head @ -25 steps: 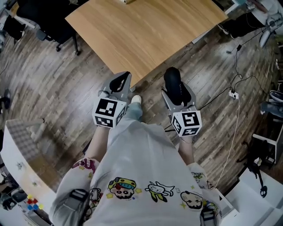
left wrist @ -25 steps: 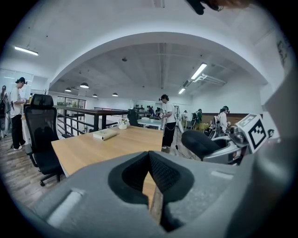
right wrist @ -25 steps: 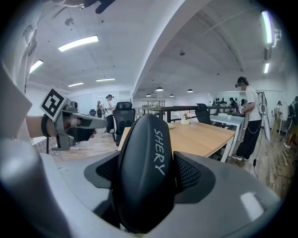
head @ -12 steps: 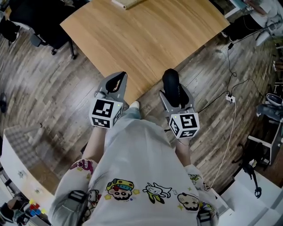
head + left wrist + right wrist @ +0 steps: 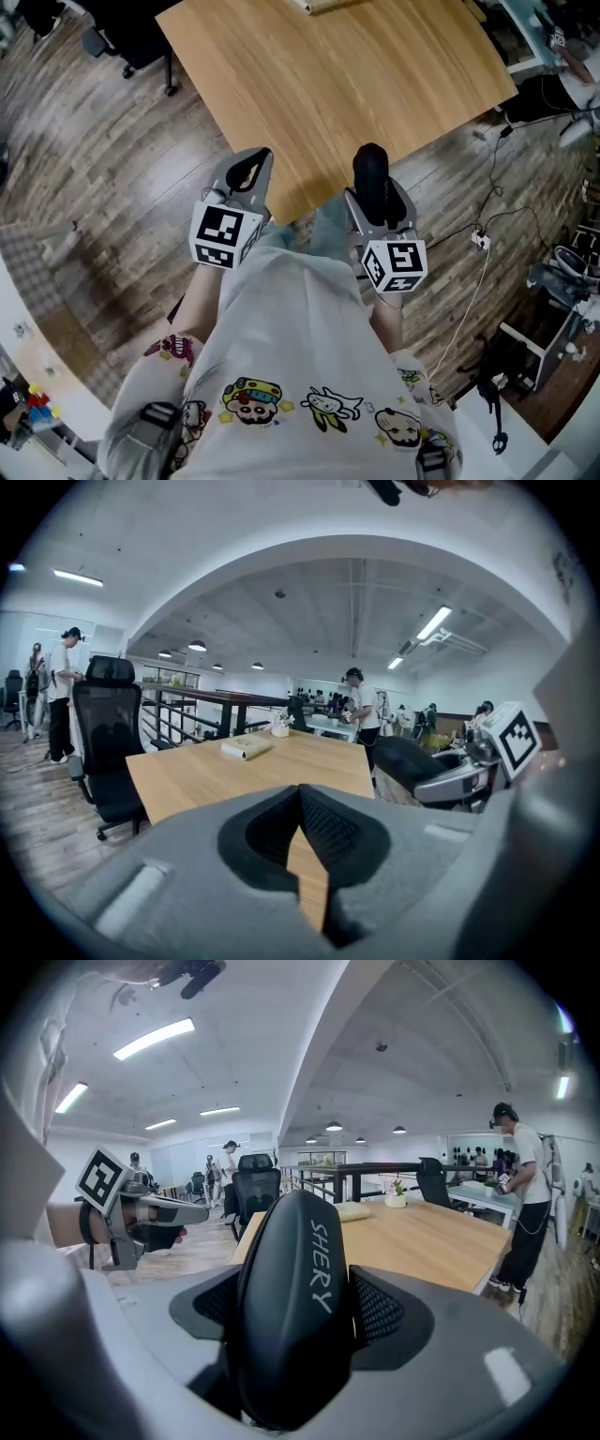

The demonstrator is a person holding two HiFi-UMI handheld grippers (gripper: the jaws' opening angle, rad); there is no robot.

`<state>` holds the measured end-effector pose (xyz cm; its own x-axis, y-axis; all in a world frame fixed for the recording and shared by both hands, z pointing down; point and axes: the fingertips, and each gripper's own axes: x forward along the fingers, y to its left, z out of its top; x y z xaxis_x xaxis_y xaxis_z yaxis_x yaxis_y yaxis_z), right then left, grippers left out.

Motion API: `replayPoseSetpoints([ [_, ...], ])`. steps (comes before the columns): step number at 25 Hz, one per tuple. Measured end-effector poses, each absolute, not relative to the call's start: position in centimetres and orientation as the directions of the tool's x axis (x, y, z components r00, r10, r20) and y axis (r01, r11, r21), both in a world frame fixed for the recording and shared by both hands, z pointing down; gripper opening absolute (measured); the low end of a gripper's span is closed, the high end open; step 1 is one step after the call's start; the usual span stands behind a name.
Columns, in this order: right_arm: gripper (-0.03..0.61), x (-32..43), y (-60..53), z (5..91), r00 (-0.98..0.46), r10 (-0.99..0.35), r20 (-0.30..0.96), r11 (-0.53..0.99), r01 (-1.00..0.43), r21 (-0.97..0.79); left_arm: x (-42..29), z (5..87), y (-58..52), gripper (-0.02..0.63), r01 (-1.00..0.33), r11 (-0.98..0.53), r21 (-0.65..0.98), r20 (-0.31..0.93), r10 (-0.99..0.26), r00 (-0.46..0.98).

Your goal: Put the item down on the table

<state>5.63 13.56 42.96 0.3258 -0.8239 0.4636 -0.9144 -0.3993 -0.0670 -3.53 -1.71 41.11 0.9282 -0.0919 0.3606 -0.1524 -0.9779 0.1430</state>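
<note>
Right gripper view, smooth oval case point(image 5: 291, 1316) between jaws

The packet point(image 5: 323, 6) — cut by the top edge; black case point(image 5: 291, 1307) partly hidden between fingers point(image 5: 380, 1312).

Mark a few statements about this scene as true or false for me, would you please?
1. The right gripper is shut on a black case printed SHERY. True.
2. The case lies flat on the wooden table. False: it is clamped between the right jaws, off the tabletop.
3. The left gripper holds nothing. True: its jaws are together with only the tabletop showing past them.
4. The wooden table is bare. False: a light, book-like item and a small pot sit at its far end.
5. A black office chair stands beside the table. True.
</note>
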Motion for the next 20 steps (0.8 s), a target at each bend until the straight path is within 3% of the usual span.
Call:
replayPoseSetpoints([
  [4, 0.351, 8.1, 9.8, 43.2, 0.253, -0.846, 0.470, -0.320, -0.945, -0.066, -3.4, 41.5, -4.5, -0.002, -0.253, -0.957, 0.143, 0.371, -0.185, 0.910],
  [10, 0.351, 11.1, 2.8, 43.2, 0.030, -0.877, 0.479, -0.070, -0.995, -0.066, -3.5, 42.0, -7.8, -0.002, -0.481, -0.862, 0.159, 0.377, -0.397, 0.837],
  [20, 0.351, 15.1, -4.8, 43.5, -0.266, -0.844, 0.467, 0.259, -0.963, -0.080, -2.1, 41.7, -10.5, -0.002, -0.724, -0.679, 0.121, 0.399, -0.635, 0.662],
])
